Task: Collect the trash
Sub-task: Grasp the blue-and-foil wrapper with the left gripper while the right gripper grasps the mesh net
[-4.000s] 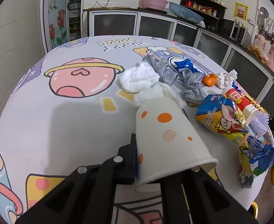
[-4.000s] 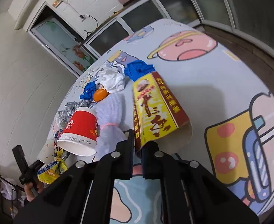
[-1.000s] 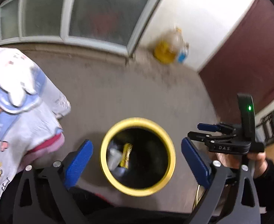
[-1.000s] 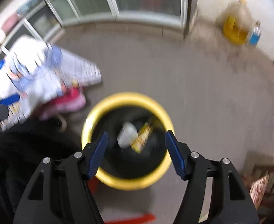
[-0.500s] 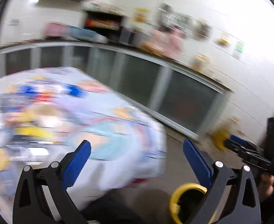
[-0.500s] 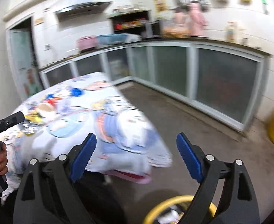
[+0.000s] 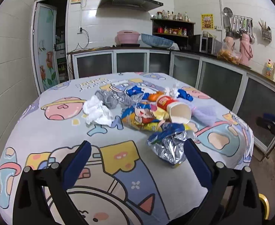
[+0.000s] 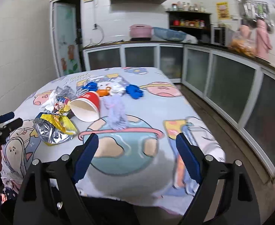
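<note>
Both grippers face the littered surface (image 7: 43,131) with nothing held. The left gripper (image 7: 137,161) has its fingers wide apart above the near edge, just short of a crumpled foil bag (image 7: 170,146). The right gripper's (image 8: 135,155) fingers, which have just been opening, stand wide and empty near the right edge. A tipped red cup (image 8: 86,107), snack bags (image 7: 143,118), white tissue (image 7: 98,112) and blue scraps (image 8: 134,91) crowd the middle, awaiting collection.

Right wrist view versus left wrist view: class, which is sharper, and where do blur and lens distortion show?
Left wrist view: sharper, foil wrapper crisp; fisheye bends the cabinets. Right wrist view: softer, tablecloth smeared near its front edge; hanging utensils blurred.
</note>
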### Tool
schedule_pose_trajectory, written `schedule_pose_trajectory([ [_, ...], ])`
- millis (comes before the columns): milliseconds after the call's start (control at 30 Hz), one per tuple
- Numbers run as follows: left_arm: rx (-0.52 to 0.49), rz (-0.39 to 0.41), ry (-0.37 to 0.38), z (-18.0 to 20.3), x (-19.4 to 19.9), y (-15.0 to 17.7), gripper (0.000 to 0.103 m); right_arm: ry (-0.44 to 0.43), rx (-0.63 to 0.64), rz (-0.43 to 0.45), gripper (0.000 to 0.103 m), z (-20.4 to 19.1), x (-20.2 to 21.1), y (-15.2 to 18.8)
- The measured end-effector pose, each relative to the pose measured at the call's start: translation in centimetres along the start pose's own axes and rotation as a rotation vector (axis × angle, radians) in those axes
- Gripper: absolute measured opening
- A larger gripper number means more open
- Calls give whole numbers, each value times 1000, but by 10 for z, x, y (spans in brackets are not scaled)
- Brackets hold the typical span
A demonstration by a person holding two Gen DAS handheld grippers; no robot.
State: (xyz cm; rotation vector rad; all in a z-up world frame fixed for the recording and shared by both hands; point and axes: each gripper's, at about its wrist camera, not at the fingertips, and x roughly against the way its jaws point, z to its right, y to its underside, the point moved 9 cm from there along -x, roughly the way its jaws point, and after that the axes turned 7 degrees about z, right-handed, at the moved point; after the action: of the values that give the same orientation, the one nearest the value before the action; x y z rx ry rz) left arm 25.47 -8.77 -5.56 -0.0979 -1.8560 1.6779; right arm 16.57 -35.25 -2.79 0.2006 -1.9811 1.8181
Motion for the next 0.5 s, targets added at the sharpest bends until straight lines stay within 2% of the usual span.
schedule_pose_trajectory([
  [267, -15, -47, 53, 12, -32, 15, 95, -31, 18, -59, 80, -8, -66, 0],
  [367, -68, -83, 27, 15, -48, 24, 95, -38, 34, -88, 80, -11, -85, 3],
  [500, -71, -111, 36, 18, -60, 29, 95, -54, 46, -112, 80, -16, -104, 4],
])
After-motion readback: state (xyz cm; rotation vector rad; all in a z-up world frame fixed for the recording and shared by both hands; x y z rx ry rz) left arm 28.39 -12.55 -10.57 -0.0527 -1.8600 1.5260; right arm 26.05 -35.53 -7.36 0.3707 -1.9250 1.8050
